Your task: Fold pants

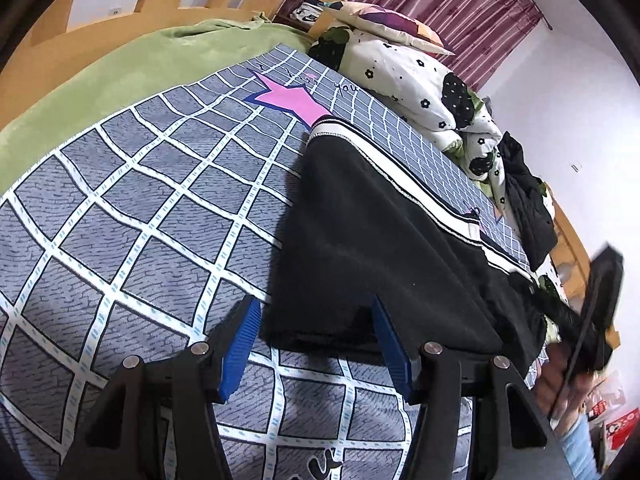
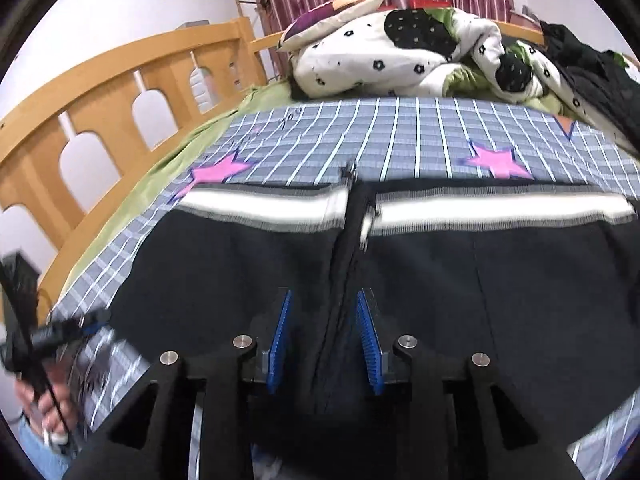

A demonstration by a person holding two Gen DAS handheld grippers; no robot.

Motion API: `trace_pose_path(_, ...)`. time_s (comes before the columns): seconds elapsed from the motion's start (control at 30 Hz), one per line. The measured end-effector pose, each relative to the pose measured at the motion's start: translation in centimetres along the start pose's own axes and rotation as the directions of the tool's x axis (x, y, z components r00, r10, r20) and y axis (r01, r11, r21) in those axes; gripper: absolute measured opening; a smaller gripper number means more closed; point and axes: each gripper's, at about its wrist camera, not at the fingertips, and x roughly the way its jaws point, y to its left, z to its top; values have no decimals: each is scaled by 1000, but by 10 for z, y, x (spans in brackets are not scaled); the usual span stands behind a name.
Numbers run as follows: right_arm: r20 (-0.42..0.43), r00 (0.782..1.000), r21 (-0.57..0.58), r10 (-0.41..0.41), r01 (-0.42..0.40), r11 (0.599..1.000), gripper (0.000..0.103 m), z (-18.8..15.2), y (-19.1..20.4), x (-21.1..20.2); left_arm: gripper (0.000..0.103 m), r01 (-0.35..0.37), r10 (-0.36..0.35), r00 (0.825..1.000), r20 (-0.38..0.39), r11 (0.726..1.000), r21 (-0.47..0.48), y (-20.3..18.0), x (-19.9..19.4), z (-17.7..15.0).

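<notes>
Pants, black fleece with striped white side bands (image 2: 460, 264), lie flat on the checked bed sheet (image 1: 120, 200). Left claw (image 1: 316, 340) spread at their near edge; right claw (image 2: 324, 336) spread astride the centre seam. We should bite deep, lift evenly.

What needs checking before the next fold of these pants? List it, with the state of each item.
1. Left tool open: ok, jaws wide apart.
2. Left tool lined up on the pants: ok, the near corner lies between its fingers.
3. Right tool open: ok.
4. Right tool placed on the cloth: ok, it straddles the middle seam; contact cannot tell.
5. Pants flat on the bedsheet: ok, white side stripe runs straight.
6. Room to fold: ok, the quilt lies clear of the pants.
</notes>
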Motion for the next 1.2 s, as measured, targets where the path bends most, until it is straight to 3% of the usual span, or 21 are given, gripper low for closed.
trace_pose_path(0.2, -73, 996, -83, -58, 52, 995, 30, 34, 11, 54, 56, 2, -2, 1000, 9, 1000, 6, 2, 4, 6)
trace_pose_path(0.23, -97, 992, -109, -80, 70, 992, 12, 33, 14, 63, 56, 3, -3, 1000, 8, 1000, 8, 2, 5, 6)
trace_pose_path(0.27, -123, 984, -150, -131, 112, 982, 7, 31, 17, 74, 56, 5, -5, 1000, 6, 1000, 10, 2, 5, 6)
trace_pose_path(0.33, -60, 981, -186, -183, 169, 968, 7, 26, 19, 72, 56, 9, -9, 1000, 2, 1000, 14, 2, 6, 6)
trace_pose_path(0.4, 9, 988, -132, -154, 154, 979, 6, 26, 10, 58, 57, 21, -21, 1000, -4, 1000, 16, 2, 8, 5)
trace_pose_path(0.53, -69, 985, -82, -158, 152, 985, 7, 20, -4, 75, 59, 16, -15, 1000, -18, 999, 32, 0, 13, 4)
trace_pose_path(0.7, -36, 989, -79, -142, 139, 987, 19, 24, -3, 44, 58, -4, 5, 1000, -24, 1000, 25, -4, 16, 5)
trace_pose_path(0.77, -2, 991, -59, -135, 135, 989, 39, 22, -10, 22, 57, -22, 22, 1000, -19, 1000, 11, -5, 18, 5)
trace_pose_path(0.83, 24, 992, -71, -124, 126, 989, 47, 16, -21, -5, 52, -55, 55, 998, -2, 998, -5, -7, 18, 5)
trace_pose_path(1.03, 96, 969, -107, -229, 238, 965, 55, -6, -67, -53, 20, -146, 146, 988, 40, 989, -16, -21, 12, 9)
trace_pose_path(1.1, 106, 956, -47, -272, 278, 959, 55, -16, -95, -66, 17, -192, 190, 979, 73, 981, 26, -37, 5, 12)
trace_pose_path(1.2, 61, 972, 59, -228, 225, 973, 55, -28, -137, -74, 14, -254, 230, 957, 176, 958, 130, -82, -15, 15)
